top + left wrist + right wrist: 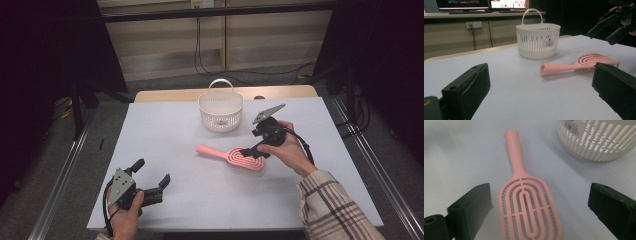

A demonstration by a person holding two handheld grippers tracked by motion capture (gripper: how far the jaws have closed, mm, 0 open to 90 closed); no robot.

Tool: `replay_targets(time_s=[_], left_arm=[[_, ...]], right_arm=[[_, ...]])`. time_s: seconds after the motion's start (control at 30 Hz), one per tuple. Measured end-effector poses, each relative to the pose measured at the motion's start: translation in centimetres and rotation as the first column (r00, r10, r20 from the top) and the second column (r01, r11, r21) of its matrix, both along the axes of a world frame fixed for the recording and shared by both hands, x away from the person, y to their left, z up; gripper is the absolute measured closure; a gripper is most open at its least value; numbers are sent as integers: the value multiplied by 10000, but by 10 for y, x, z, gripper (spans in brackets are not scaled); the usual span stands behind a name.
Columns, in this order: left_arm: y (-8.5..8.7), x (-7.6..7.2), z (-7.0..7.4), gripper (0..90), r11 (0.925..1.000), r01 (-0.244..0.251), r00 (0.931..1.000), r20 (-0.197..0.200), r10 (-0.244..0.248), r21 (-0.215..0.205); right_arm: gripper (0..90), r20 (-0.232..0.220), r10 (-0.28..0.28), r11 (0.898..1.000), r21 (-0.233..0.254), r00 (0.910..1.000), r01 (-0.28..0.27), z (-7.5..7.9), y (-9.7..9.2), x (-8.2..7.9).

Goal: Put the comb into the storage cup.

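Two grippers in play, both with jaws spread wide and holding nothing. Right gripper [256, 150] hangs over the head end of the pink hairbrush [235, 156]. In the right gripper view its two black jaws sit either side of the brush head [530, 212], clear gaps on both sides, no contact visible. Height above the brush is hard to judge from the high view; looks close, possibly just off the bristle back. Brush lies flat on the white table [200, 200], vented back up, handle pointing away from the right gripper toward table centre, head nearer the person's right hand [287, 147].

White slotted basket [221, 112] stands upright behind the brush toward the far edge, handle raised, near but apart from the brush. In the right gripper view the basket [599, 140] is at upper right, beyond the brush handle.

Left gripper [150, 177] rests low at the near left corner of the table, held by the left hand [125, 212], well apart from brush and basket. Left gripper view: brush [574, 65] and basket [537, 40] seen between its open jaws, right gripper [611, 28] at upper right.
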State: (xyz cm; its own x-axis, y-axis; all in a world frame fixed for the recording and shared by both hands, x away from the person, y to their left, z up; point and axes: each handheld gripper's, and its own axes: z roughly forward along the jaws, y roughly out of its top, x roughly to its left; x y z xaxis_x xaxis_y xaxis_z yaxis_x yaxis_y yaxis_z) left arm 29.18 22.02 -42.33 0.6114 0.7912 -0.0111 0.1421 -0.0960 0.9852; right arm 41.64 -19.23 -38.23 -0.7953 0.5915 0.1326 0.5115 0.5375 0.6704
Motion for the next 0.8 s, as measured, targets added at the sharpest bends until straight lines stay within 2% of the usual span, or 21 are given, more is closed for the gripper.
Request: replay_targets(time_s=[0.17,0.23,0.3,0.53,0.67,0.77,0.8], left_arm=[[1,0,-1,18,10000,-26,10000,-52,26,-2],[2,0,-1,18,10000,-64,10000,-64,64,-4],[2,-1,0,18,10000,-80,10000,-30,80,-11],[2,0,0,18,10000,-15,10000,-67,15,-14],[3,1,-1,18,10000,-24,10000,-81,24,-49],[2,1,-1,18,10000,-48,9999,-102,48,-21],[2,1,-1,18,10000,-27,9999,-109,27,17]], right_arm=[[48,-250,313,9989,-339,9992,-321,-3,8,3],[58,-445,393,9981,-462,9982,-414,-3,11,4],[68,-828,544,9969,-516,9951,-588,-1,13,5],[61,-1129,769,9893,-1145,9906,-899,-4,19,10],[60,-1210,962,9848,-1324,9880,-1121,-9,24,13],[73,-1378,1113,9805,-1461,9842,-1314,-11,27,14],[82,-1523,1246,9781,-1473,9804,-1472,-12,27,15]])
